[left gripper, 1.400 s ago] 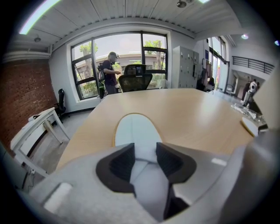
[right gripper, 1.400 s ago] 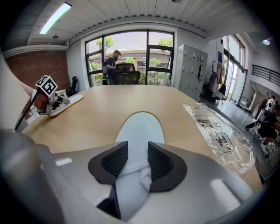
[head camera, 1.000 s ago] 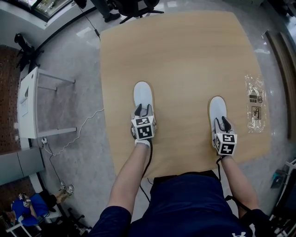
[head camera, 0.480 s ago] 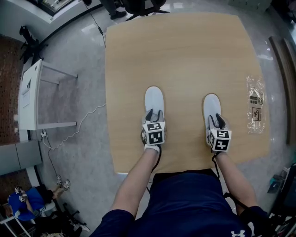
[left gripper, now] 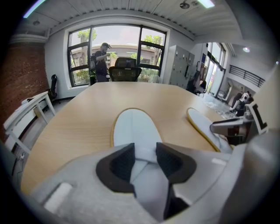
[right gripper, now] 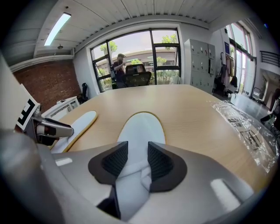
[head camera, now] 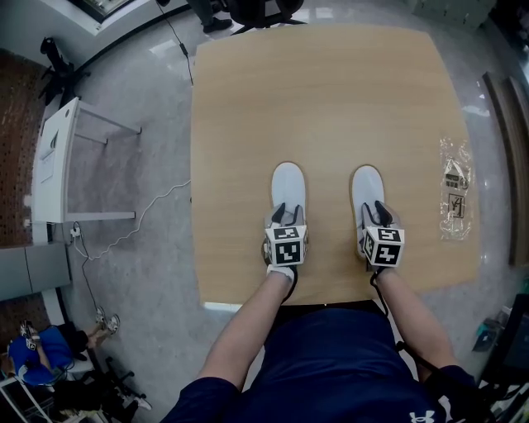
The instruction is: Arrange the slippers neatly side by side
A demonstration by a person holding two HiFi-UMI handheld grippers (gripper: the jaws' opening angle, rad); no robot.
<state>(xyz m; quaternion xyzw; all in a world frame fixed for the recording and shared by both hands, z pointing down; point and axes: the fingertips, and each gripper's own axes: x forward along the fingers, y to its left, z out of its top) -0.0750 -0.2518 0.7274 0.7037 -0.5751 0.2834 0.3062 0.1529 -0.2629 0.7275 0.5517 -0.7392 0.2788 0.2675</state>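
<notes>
Closer together now: my left gripper (head camera: 287, 217) pinches the left flat white slipper (head camera: 288, 182), my right gripper (head camera: 377, 213) pinches the right flat white slipper (head camera: 367, 183), on the tan wooden table (head camera: 331, 99).

Grey left claw (head camera: 288, 214) and right claw (head camera: 374, 213) bear black pads (left gripper: 116, 164), marker cubes (head camera: 287, 245); navy shirt (head camera: 331, 363).

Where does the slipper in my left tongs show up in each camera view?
Head view: the left slipper lies at centre, gripped by the left tongs.
Left gripper view: dead centre, between the jaws.
Right gripper view: far left, left of the right slipper.
Shared landmark: the chair at the far end of the table.
</notes>
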